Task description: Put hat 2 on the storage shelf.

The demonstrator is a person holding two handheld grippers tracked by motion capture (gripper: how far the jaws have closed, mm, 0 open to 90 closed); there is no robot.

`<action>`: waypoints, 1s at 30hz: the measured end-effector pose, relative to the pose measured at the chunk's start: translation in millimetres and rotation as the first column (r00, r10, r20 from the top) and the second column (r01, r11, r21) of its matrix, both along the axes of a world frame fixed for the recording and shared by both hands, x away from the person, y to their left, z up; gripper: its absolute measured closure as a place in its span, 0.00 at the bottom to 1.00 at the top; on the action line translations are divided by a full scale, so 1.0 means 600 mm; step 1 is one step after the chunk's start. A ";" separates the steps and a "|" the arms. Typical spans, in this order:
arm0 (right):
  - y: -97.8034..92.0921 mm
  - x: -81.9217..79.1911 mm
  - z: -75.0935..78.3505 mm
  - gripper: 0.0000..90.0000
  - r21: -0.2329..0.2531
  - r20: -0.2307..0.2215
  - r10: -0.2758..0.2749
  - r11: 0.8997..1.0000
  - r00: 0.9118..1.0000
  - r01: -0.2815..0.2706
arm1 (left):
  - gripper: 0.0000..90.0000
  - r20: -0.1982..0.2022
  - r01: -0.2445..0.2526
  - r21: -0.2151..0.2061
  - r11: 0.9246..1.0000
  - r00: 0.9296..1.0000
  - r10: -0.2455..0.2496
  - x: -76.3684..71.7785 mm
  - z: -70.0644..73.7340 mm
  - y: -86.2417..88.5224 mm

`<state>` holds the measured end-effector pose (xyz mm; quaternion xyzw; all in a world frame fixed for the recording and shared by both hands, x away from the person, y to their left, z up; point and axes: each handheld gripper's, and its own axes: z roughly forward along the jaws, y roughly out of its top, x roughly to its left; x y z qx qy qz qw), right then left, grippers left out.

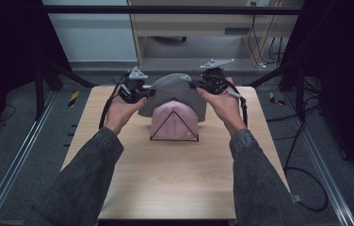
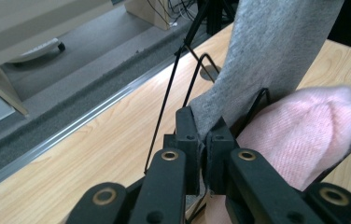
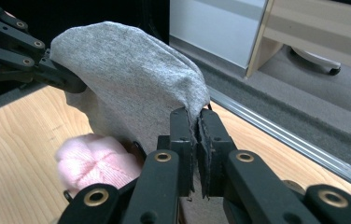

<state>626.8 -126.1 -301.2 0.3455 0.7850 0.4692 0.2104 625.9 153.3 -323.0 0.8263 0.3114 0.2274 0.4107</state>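
Observation:
A grey knit hat [image 1: 174, 94] hangs stretched between my two grippers above the far middle of the table. My left gripper [image 1: 143, 93] is shut on the hat's left edge [image 2: 201, 135]. My right gripper [image 1: 197, 85] is shut on its right edge [image 3: 196, 116]. In the right gripper view the left gripper [image 3: 68, 79] pinches the far side of the grey hat [image 3: 131, 79]. Just in front of the grey hat, a pink knit hat [image 1: 174, 121] sits on a black wire stand [image 1: 156, 133]. The pink hat [image 2: 304, 130] lies close beside the left jaws, and also shows as pink hat [image 3: 96, 161].
The wooden table [image 1: 165, 188] has bare room in front of the stand. Black frame legs [image 1: 43, 75] stand at both far corners. Cables [image 1: 307, 179] trail on the floor to the right. A pale cabinet [image 1: 203, 23] stands behind the table.

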 end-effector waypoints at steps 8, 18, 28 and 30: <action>-0.001 0.008 -0.031 0.95 -0.022 -0.031 -0.005 1.000 0.999 0.004 | 0.97 -0.025 0.002 0.010 1.000 1.000 -0.002 0.009 -0.025 -0.004; 0.011 0.014 -0.046 0.95 -0.033 -0.044 0.000 0.999 0.999 -0.001 | 0.97 -0.046 -0.008 0.009 1.000 0.999 0.008 0.014 -0.043 0.003; 0.014 0.011 -0.063 0.95 -0.045 -0.063 -0.002 0.999 0.998 -0.001 | 0.97 -0.069 -0.010 0.010 1.000 0.998 0.011 0.013 -0.061 0.002; 0.015 0.009 -0.066 0.95 -0.052 -0.067 -0.004 0.999 0.998 0.000 | 0.96 -0.071 -0.013 0.007 1.000 0.997 0.013 0.012 -0.065 0.002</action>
